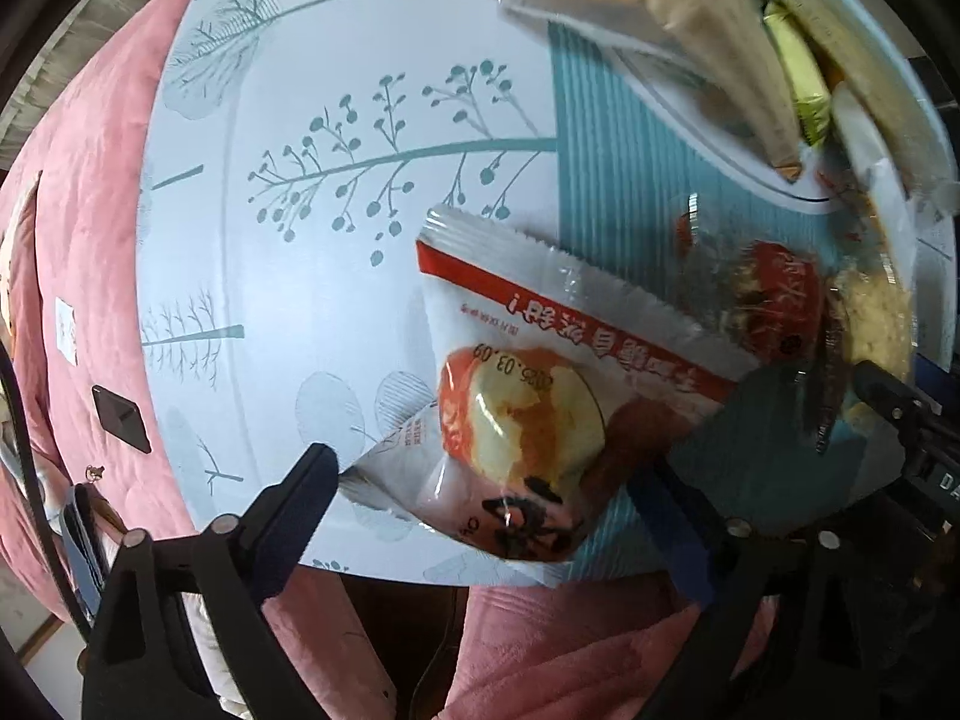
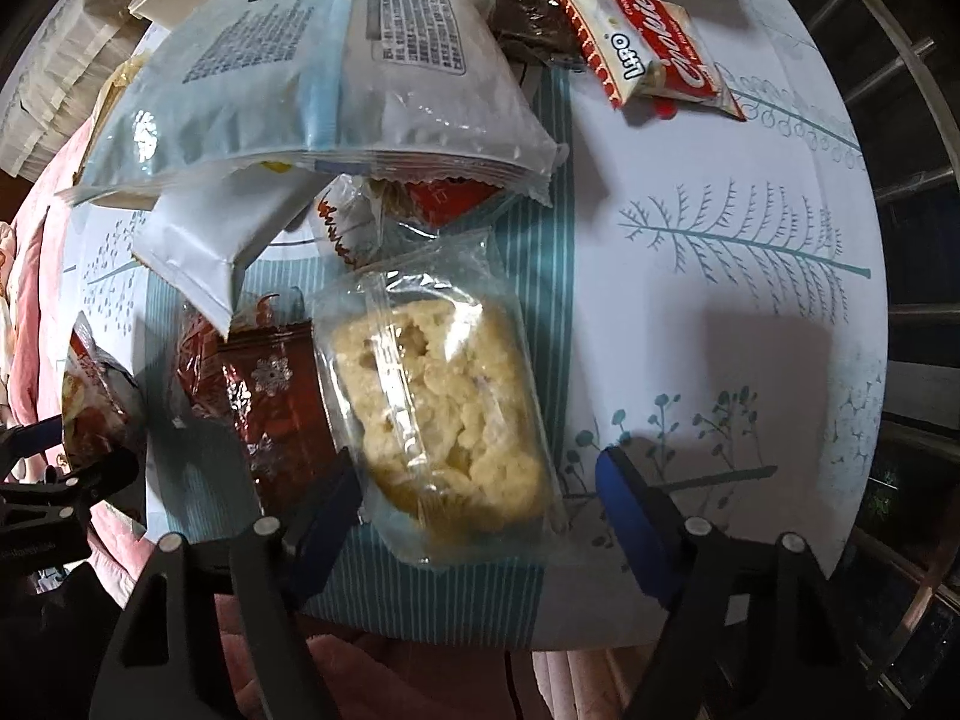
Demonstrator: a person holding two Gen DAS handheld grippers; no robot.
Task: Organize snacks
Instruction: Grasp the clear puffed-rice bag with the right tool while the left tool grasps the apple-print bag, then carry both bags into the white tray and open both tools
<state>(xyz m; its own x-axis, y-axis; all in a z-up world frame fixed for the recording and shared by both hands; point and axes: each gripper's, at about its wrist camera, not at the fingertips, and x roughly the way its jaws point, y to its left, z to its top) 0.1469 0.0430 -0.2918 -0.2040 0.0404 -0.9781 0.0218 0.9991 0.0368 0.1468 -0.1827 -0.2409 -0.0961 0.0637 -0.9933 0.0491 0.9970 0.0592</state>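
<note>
**Ana:** Over the round white table with teal tree prints, on the left side, what does the left gripper have?

**Ben:** Nothing gripped. Its blue-padded fingers stand wide apart on either side of a white plastic snack packet with red bands and a picture of a red-and-cream sweet. The left pad sits just beside the packet's lower corner; the right one is blurred, so I cannot tell if it touches. The packet lies flat near the table's front edge, partly on a teal striped band.

**Ana:** And under the table?

**Ben:** A pink quilted cloth hangs around it.

**Ana:** Further right?

**Ben:** A dark red foil packet with snowflake marks, then a clear plastic bag holding a pale crumbly cake, lying on the striped band. The right gripper straddles that bag, released: the left pad is at the bag's edge (touching or not, I cannot say), the right pad stands clear of it.

**Ana:** Behind it?

**Ben:** A large pale blue-and-white printed pouch tops a heap of packets, and a red-and-white cookie packet lies at the far right.
</note>
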